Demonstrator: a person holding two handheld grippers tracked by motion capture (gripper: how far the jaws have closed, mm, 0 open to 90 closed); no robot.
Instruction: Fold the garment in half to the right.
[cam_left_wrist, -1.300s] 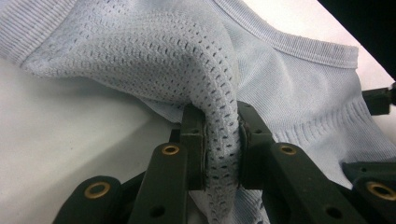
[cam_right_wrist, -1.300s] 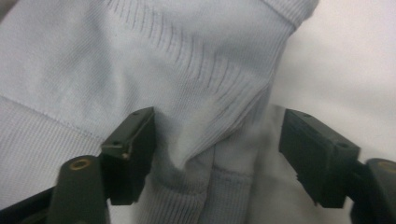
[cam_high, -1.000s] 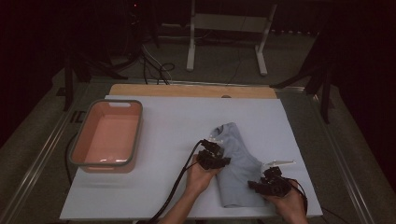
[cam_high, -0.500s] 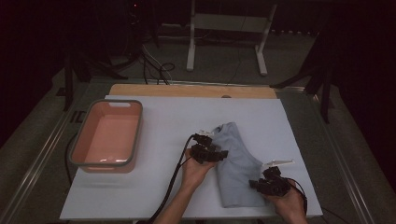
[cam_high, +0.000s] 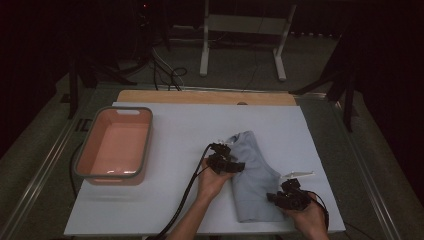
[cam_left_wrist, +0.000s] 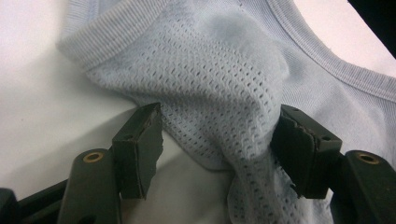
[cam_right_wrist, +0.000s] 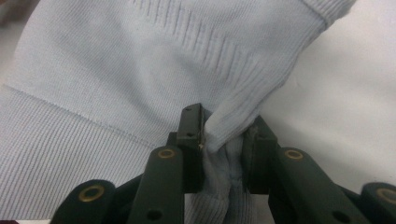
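Observation:
A light blue knit garment (cam_high: 255, 180) lies folded on the white table top (cam_high: 175, 125), right of centre. My left gripper (cam_high: 234, 165) is at the garment's left edge. Its jaws have just been opening, and the left gripper (cam_left_wrist: 219, 144) now stands open with a fold of the garment's mesh fabric (cam_left_wrist: 224, 70) lying loose between the pads. My right gripper (cam_high: 275, 197) is at the garment's lower right corner. Its jaws have just been closing, and the right gripper (cam_right_wrist: 224, 135) is shut on a pinched ribbed edge of the garment (cam_right_wrist: 116, 70).
A salmon-pink tub (cam_high: 145, 145) with a grey rim stands empty on the left of the table. A wooden strip (cam_high: 200, 97) runs along the back edge. The left gripper's black cable (cam_high: 185, 195) trails toward the front edge. A metal stand (cam_high: 240, 25) is on the floor beyond.
The left hand has shifted slightly toward the back of the table, along the garment's left edge. The right hand and the garment have kept their place.

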